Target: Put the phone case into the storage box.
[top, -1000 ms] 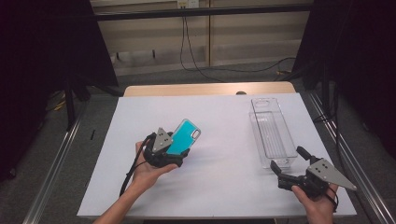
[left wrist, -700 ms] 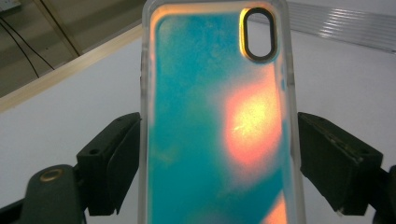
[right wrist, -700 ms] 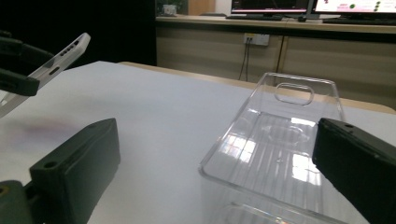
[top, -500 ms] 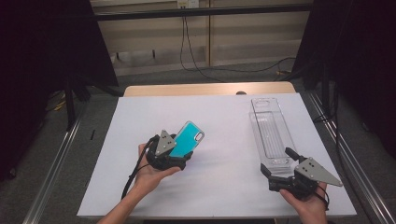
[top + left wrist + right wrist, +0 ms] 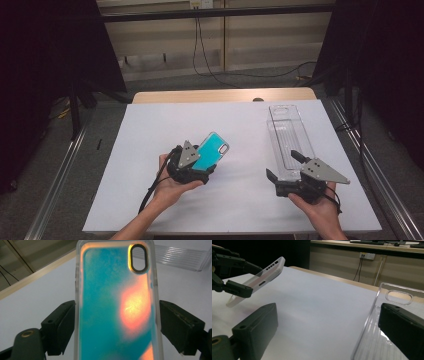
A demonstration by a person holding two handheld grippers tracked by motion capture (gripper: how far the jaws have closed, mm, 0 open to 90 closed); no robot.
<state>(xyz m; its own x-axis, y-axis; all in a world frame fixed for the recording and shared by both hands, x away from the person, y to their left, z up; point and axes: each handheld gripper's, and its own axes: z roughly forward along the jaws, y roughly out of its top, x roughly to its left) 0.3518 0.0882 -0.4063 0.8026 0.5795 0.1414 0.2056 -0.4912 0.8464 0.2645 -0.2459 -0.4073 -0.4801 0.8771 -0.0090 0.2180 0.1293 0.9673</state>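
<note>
One table [image 5: 150, 200], covered by a white sheet, with a bare wooden strip along its far edge. All items sit on the near half.

One clear plastic tray [image 5: 290, 140], long and narrow, lies flat by the right edge. Its long axis runs near to far, roughly parallel to that edge. The far end carries an oval cut-out, seen close in the right gripper view [image 5: 399, 297].

One phone case [image 5: 211, 151], teal back with a clear rim, is held off the sheet left of centre, toward the near edge. Its long axis tilts up and away toward the far right corner. The camera cut-out end is the high, far end; the other end sits in the jaws. In the left gripper view the case [image 5: 115, 302] stands between the two jaws, its teal back with orange patches facing the camera, cut-out at top.

Two grippers, one per hand.

Left gripper [image 5: 192, 167]: jaws clamped on the long sides of the phone case near its lower end, as narrow as the case allows.

Right gripper [image 5: 285, 167]: jaws spread wide, holding nothing. It sits at the near end of the tray, near the right edge. One jaw is over the tray's near end, the other over bare sheet just left of it.
</note>
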